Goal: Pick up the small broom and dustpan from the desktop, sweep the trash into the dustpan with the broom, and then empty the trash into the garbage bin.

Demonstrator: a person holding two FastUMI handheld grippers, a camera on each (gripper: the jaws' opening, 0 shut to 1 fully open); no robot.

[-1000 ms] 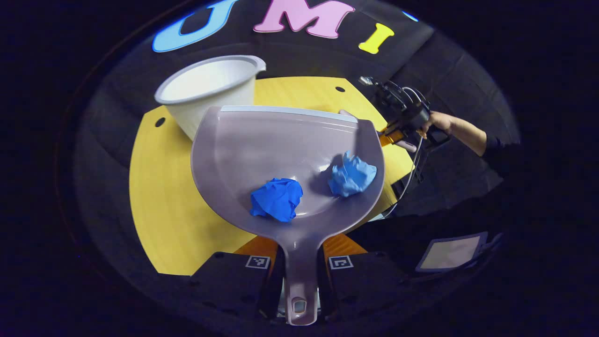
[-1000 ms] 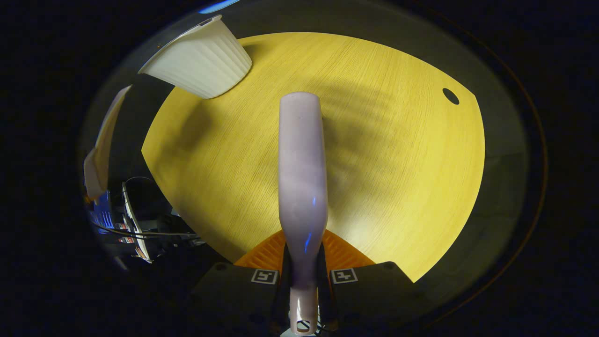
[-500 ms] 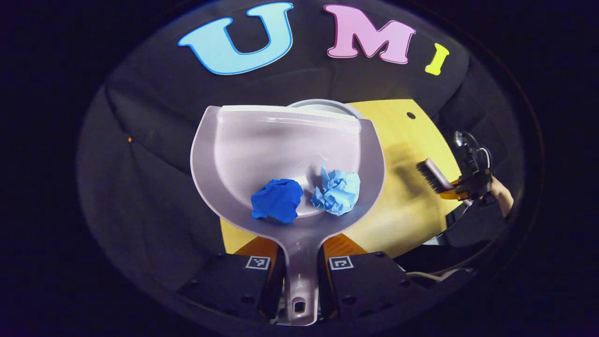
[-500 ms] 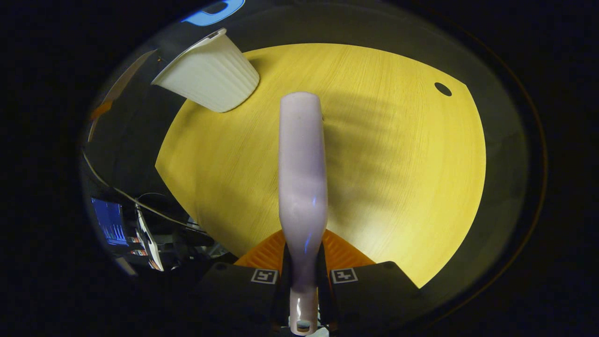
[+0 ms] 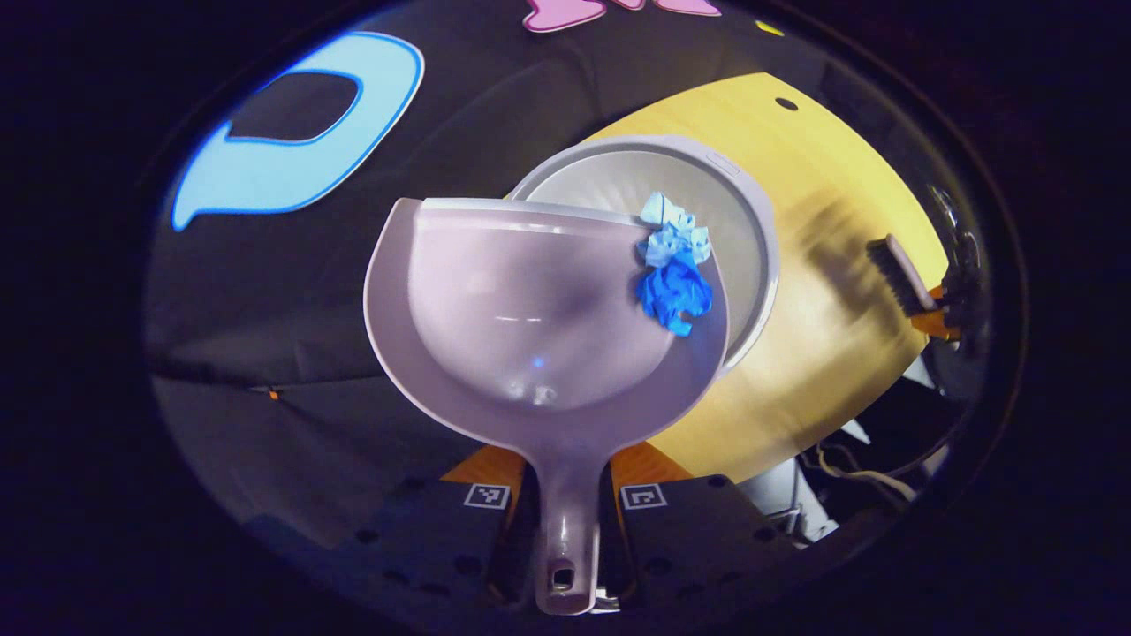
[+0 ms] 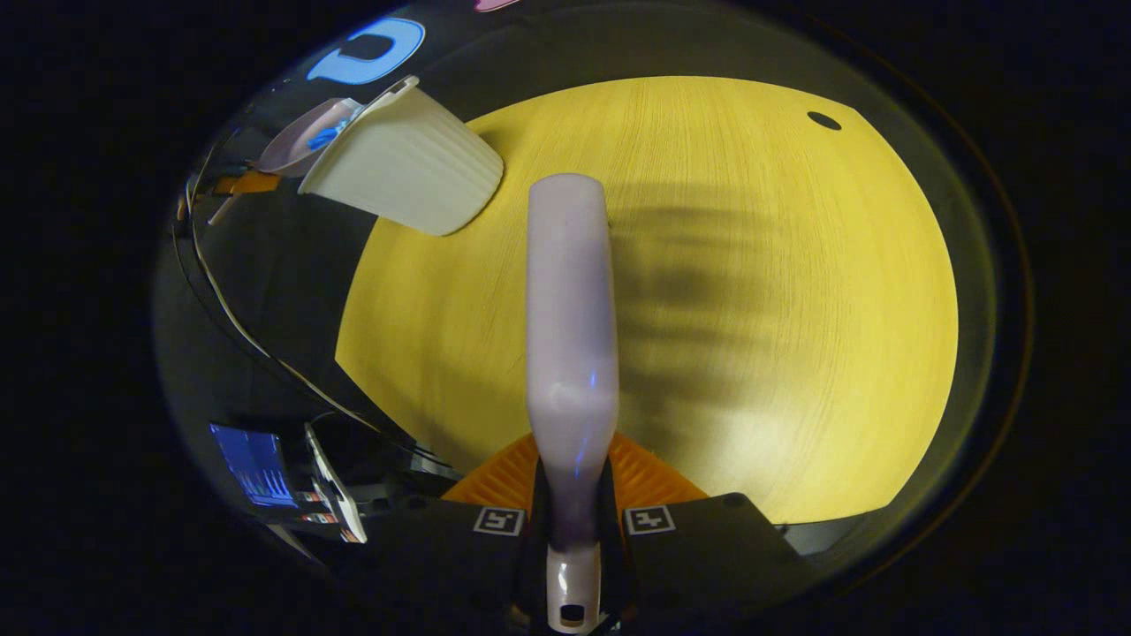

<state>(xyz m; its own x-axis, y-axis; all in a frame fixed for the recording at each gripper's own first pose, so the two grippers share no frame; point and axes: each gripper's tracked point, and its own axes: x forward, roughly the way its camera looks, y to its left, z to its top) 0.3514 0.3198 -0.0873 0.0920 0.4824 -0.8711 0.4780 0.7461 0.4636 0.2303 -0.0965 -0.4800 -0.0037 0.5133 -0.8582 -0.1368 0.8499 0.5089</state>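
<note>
My left gripper (image 5: 565, 508) is shut on the handle of the mauve dustpan (image 5: 530, 309), which is tilted over the white garbage bin (image 5: 751, 221). Two crumpled paper balls, dark blue (image 5: 674, 293) and light blue (image 5: 671, 234), lie at the pan's right lip above the bin's mouth. My right gripper (image 6: 573, 526) is shut on the handle of the small broom (image 6: 570, 327), whose pale back points out over the yellow desktop (image 6: 751, 309). The broom's bristles (image 5: 888, 276) and the right gripper (image 5: 954, 296) show at the far right of the left gripper view. The dustpan (image 6: 305, 137) peeks from behind the bin (image 6: 406, 172) in the right gripper view.
A round hole (image 6: 823, 120) marks the desktop's far corner. Cables (image 6: 256, 344) and a lit screen (image 6: 256, 464) sit off the table's left edge in the right gripper view. The broom's shadow falls on the wood.
The dustpan has swung over the bin and tipped. Both paper balls slid from the pan's middle to its right lip. The broom stays held over the desktop, drifting slightly.
</note>
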